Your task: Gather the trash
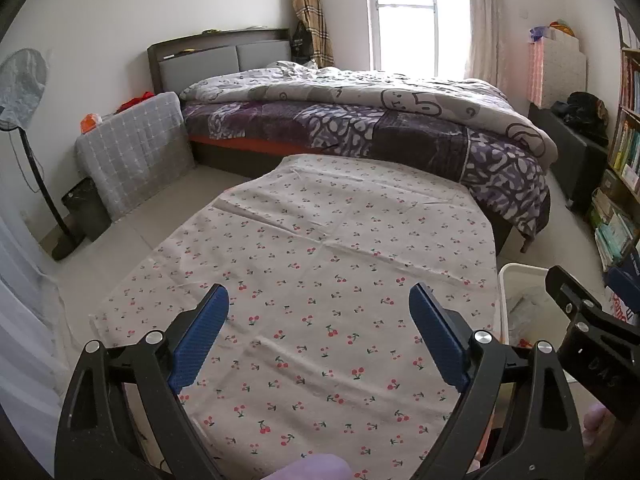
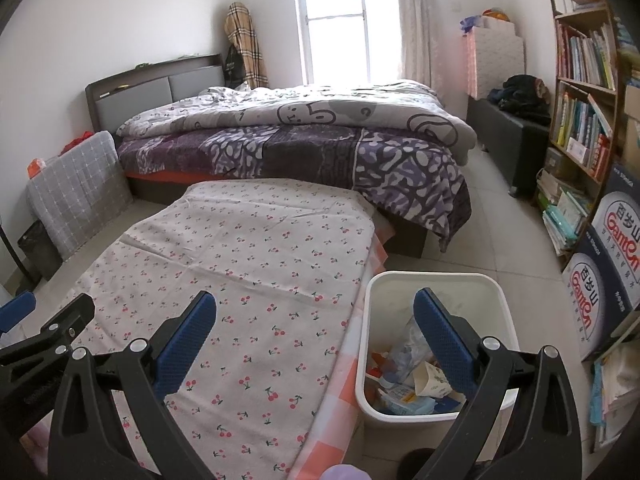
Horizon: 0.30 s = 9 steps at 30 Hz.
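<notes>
With the cherry-print worktop (image 1: 320,264) showing no litter and the trash (image 2: 408,376) already heaped in the white bin (image 2: 434,280) beside it, both grippers, left (image 1: 319,340) and right (image 2: 316,340), fingers released and empty, should scan edges before stopping.

Daylight enters via window (image 1: 416,16) at 12 o'clock, blown-out glare; room evenly bright, shadows soft. Fisheye bends edges; corners vignetted black.

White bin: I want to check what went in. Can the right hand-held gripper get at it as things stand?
Probably yes. The right hand-held gripper is open and empty, the white bin stands uncovered just ahead by the cherry-print cloth, nothing between.
</notes>
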Available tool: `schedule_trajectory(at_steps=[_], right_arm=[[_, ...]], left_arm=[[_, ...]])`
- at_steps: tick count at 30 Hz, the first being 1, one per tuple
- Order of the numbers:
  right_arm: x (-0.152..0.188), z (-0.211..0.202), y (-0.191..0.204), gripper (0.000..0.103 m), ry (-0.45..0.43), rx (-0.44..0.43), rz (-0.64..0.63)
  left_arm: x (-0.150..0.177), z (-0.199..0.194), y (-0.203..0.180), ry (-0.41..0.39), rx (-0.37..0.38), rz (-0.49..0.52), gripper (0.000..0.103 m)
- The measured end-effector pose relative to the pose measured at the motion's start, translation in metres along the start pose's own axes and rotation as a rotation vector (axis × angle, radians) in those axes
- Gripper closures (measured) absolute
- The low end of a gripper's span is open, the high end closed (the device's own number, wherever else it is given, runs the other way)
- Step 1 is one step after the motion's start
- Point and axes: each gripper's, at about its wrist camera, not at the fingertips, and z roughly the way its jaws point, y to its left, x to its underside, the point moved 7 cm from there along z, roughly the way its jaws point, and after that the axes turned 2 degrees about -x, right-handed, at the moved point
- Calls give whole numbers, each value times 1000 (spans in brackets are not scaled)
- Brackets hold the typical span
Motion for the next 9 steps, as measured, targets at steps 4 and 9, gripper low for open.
schedule_trajectory(at_steps=[4,9], right_arm=[[0,0,0,7,-3,5,-4],[-1,0,0,7,-4,13,-3]], left_arm=[[0,1,0,14,0,-6,10],[-1,0,5,11,-3,-43,7]])
